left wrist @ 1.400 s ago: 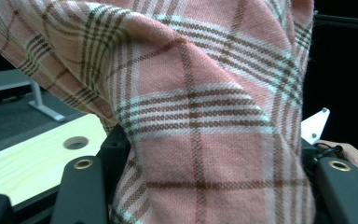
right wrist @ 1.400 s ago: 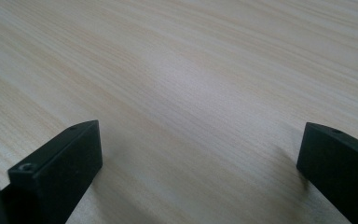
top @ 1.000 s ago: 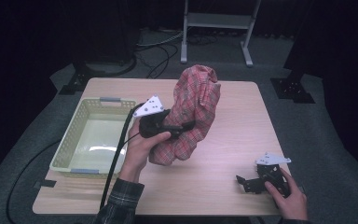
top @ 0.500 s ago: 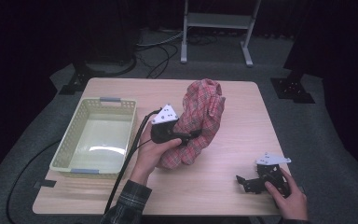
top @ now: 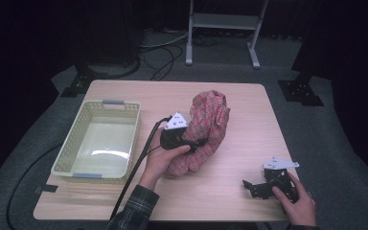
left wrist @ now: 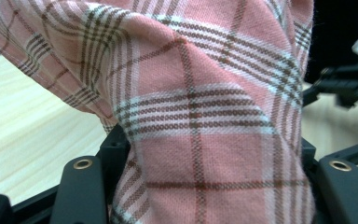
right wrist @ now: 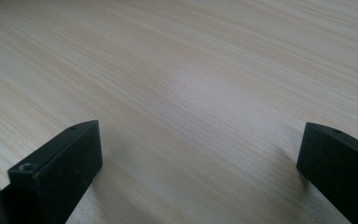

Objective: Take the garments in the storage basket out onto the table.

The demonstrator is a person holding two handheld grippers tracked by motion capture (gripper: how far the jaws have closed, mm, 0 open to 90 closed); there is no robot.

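A pink plaid cloth stands bunched up at the middle of the wooden table, its lower end lying on the tabletop. My left gripper is shut on the cloth's left side; in the left gripper view the fabric drapes between and over both black jaws. My right gripper rests on the table near the front right corner, held by a hand. In the right gripper view its jaws stand wide apart over bare wood, nothing between them.
A pale yellow plastic basket with nothing in it sits on the table's left side. The left gripper's cable runs off the front edge. A metal stand is on the floor behind the table.
My left gripper has moved right and downward with the cloth in it, and the cloth now hangs lower and slumps onto the table. The right gripper has stayed put.
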